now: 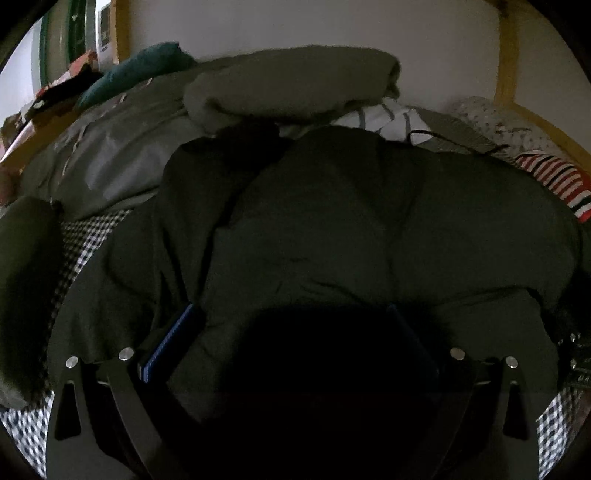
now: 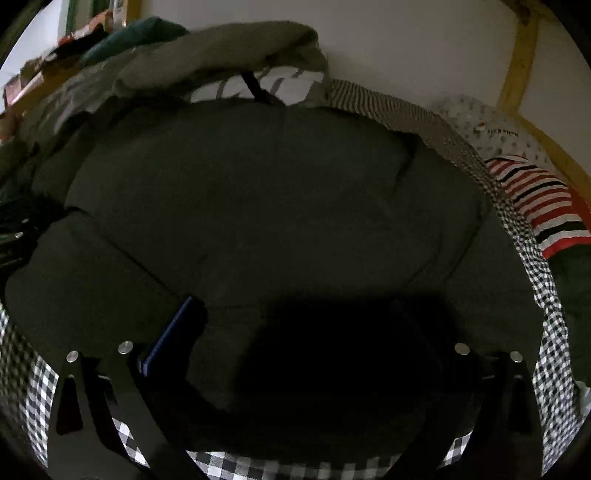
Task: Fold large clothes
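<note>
Closest to the left wrist camera, the left gripper (image 1: 291, 317) has its two black fingers spread wide apart, pressed down into a large dark olive-green padded jacket (image 1: 332, 229). A ribbed blue pad (image 1: 170, 339) shows on one finger; the other finger is lost in deep shadow. Puffy fabric bulges up between the fingers, but nothing is visibly pinched.

Closest to the right wrist camera, the right gripper (image 2: 295, 310) is likewise spread wide, with a blue pad (image 2: 171, 332) showing on one finger and the other finger buried in shadow. It presses onto the same padded jacket (image 2: 258, 199), with cloth filling the gap between the fingers.

The jacket lies bunched and partly folded across the middle of a bed, on a black-and-white checked bedsheet (image 2: 229, 463) that shows at the near edge and both sides.

Just beyond the jacket, a red, white and black striped garment (image 2: 535, 206) lies to the right. Behind it sits a pale dotted cushion (image 2: 476, 122).

Farther back, a lighter olive-green rolled garment (image 1: 288, 88) rests on top of a clothes pile, above a white cloth with grey stripes (image 1: 384, 118). A grey sheeny garment (image 1: 110, 166) spreads to the left, with a teal cushion (image 1: 136, 74) behind it.

At the very back stand a plain white wall (image 1: 314, 26) and a yellow wooden bed frame (image 1: 506, 74).
</note>
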A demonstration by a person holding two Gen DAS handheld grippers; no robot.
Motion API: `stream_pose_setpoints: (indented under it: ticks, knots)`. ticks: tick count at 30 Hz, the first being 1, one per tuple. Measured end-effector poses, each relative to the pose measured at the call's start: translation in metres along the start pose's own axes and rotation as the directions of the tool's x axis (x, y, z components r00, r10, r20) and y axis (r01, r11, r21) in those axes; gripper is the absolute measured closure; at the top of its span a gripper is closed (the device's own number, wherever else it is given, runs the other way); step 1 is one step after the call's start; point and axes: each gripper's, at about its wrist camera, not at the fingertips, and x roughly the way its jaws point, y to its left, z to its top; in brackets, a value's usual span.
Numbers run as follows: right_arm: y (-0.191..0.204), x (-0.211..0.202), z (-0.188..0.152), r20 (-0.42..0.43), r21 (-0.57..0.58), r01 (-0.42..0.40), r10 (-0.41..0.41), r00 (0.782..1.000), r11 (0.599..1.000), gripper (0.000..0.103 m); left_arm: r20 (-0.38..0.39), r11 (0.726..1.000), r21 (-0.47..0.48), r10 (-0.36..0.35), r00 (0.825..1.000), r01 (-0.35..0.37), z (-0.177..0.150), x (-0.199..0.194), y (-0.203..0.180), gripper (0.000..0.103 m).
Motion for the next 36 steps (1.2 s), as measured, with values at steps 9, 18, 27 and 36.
stream_pose_setpoints:
  ticks: [9,18,27,36]
  knots:
    - [-0.037,-0.078,-0.035,0.12,0.227,-0.151,0.126,0.985,0.962,0.003,0.001,0.999,0.047,-0.028,1.0,0.028,-0.016,-0.029,-0.031,0.005]
    - [-0.131,-0.045,-0.129,0.246,0.793,-0.396,0.352,0.903,0.463,0.003,-0.022,0.997,0.075,-0.002,1.0,0.004,-0.016,-0.01,-0.036,0.004]
    - [-0.144,0.001,-0.106,0.302,0.878,-0.412,0.387,0.871,0.244,0.003,-0.033,0.997,0.072,-0.006,0.999,0.009,-0.015,-0.01,-0.035,0.004]
    - [-0.141,0.034,-0.072,0.357,0.881,-0.437,0.352,0.865,0.18,0.008,0.086,0.991,0.046,-0.127,0.988,0.123,0.006,-0.05,-0.049,0.005]
